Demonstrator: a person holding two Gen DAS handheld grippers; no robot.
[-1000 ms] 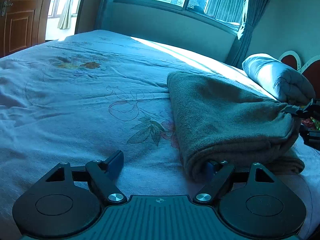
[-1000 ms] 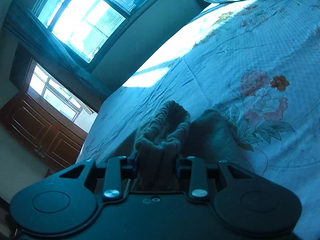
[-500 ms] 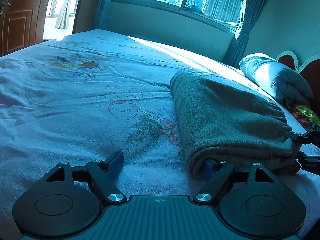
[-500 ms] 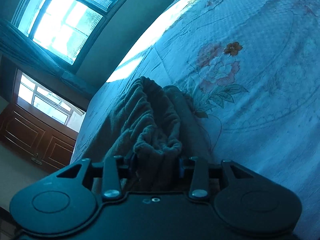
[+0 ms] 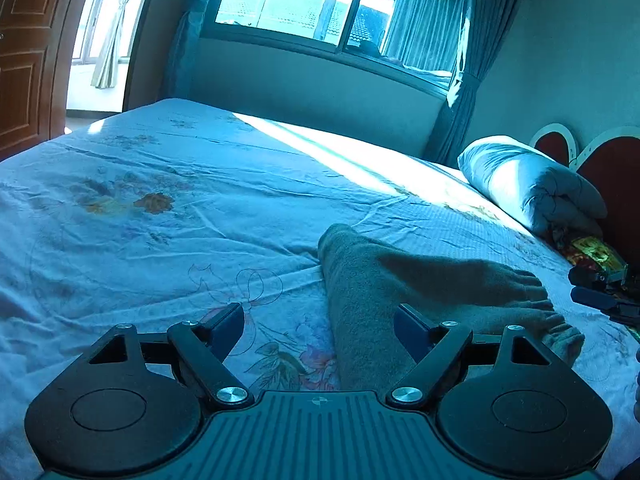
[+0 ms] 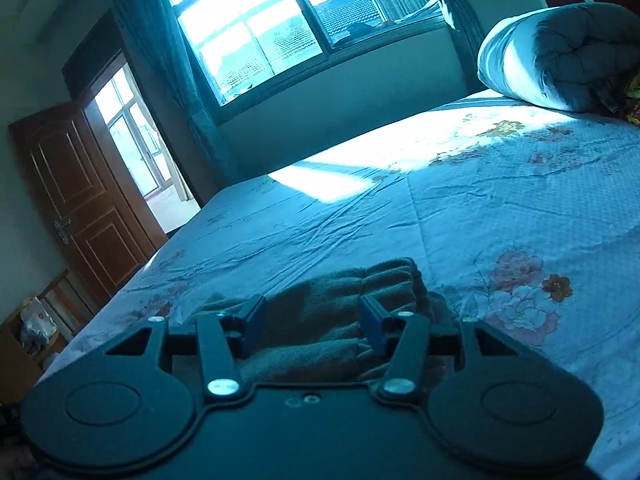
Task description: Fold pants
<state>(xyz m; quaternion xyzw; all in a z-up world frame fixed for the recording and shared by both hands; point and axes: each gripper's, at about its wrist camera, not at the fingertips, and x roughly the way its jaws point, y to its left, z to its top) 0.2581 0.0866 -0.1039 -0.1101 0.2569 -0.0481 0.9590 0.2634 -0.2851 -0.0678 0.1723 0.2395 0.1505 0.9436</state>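
We read both views as heavily blue-teal tinted. Daylight enters through the wide dark-framed window [image 5: 336, 12] at the far wall; its panes are blown out to near white. A hard sunlit band [image 5: 352, 152] crosses the far side of the pale floral bedsheet [image 5: 160, 216], clipped in the right wrist view too. The near sheet sits in softer shade, creases still readable. The rolled pale quilt [image 5: 528, 188] at far right is lit on one side. Fisheye bends frames and walls at the edges; corners vignette dark. The right wrist view is slightly softer.
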